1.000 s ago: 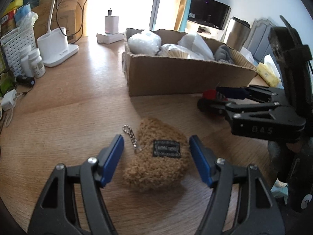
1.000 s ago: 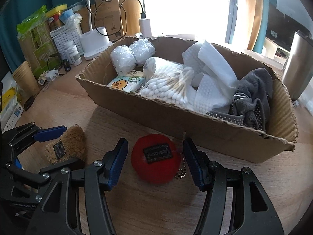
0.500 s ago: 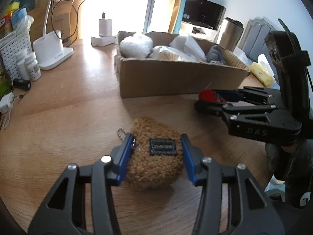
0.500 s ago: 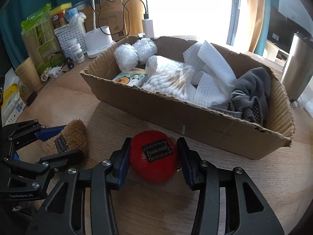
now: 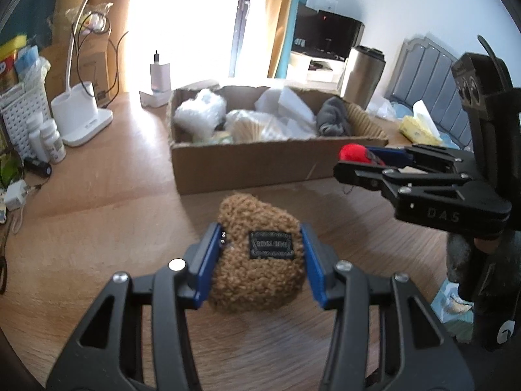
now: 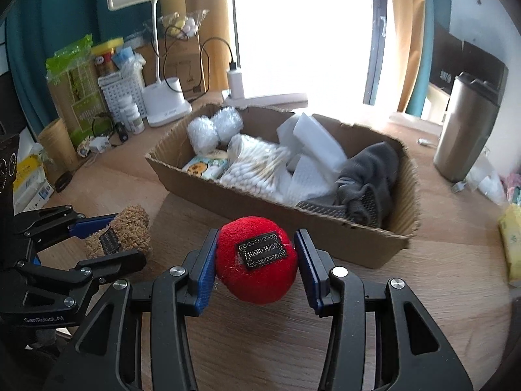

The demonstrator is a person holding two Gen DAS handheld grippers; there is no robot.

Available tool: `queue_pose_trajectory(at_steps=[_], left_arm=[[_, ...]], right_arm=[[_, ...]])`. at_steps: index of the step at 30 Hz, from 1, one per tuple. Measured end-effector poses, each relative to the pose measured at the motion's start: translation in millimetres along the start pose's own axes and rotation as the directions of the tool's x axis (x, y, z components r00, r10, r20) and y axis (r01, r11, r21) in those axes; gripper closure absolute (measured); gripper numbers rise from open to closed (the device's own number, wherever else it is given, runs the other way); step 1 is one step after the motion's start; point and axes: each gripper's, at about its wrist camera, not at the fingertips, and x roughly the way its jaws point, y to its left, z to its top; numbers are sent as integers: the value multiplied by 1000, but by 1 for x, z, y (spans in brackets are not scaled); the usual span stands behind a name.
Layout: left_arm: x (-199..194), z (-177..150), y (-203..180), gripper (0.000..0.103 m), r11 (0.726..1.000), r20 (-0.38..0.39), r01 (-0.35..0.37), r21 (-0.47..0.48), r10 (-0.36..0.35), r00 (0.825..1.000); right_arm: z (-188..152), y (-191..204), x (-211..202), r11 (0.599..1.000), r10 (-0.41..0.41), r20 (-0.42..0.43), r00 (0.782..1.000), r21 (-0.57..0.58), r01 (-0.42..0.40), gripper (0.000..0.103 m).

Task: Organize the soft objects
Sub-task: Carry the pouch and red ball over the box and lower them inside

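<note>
My left gripper [image 5: 260, 254] is shut on a fuzzy brown plush pouch [image 5: 257, 277] with a black label, held just above the wooden table [image 5: 97, 228]. My right gripper [image 6: 255, 260] is shut on a red plush ball [image 6: 250, 280] with a black label, also lifted off the table. Each gripper shows in the other's view: the right one [image 5: 351, 158] with the red ball [image 5: 353, 153], the left one [image 6: 107, 228] with the brown pouch [image 6: 130, 228]. Just beyond both stands an open cardboard box [image 6: 325, 228] holding cotton swabs, white sponges, a grey cloth and wrapped white balls.
A white desk lamp [image 6: 166, 104], a white basket with small bottles [image 6: 120, 97], chargers and cables line the table's far left. A steel tumbler [image 6: 462, 130] stands right of the box. A yellow tissue pack [image 6: 513, 241] lies at the right edge.
Both grippers closed from open onto their plush items, the left on the brown pouch and the right on the red ball, then lifted them off the table toward the box.
</note>
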Motion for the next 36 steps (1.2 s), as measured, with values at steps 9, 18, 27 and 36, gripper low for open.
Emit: queue_pose_trajectory(at_steps=[9,18,27,36], left_arm=[[-15,16,-19,54,1000,43,21,22,-22,999],[-21,37,-36,54,998,86,36,50,-40,995],[-21,58,-45,54,997,117,39,71,-47,992],[-12,79,-53,54,995,130,36,92,-48,990]], right_arm=[[4,-15,-29,1000,-21,55,998,15,21,55],[12,-35,-52,999,-47,105,993,26,45,55],[23,-52,-61,998,-62,140,988,35,58,55],[35,-71,-62,997,-70,169,983,49,63,55]])
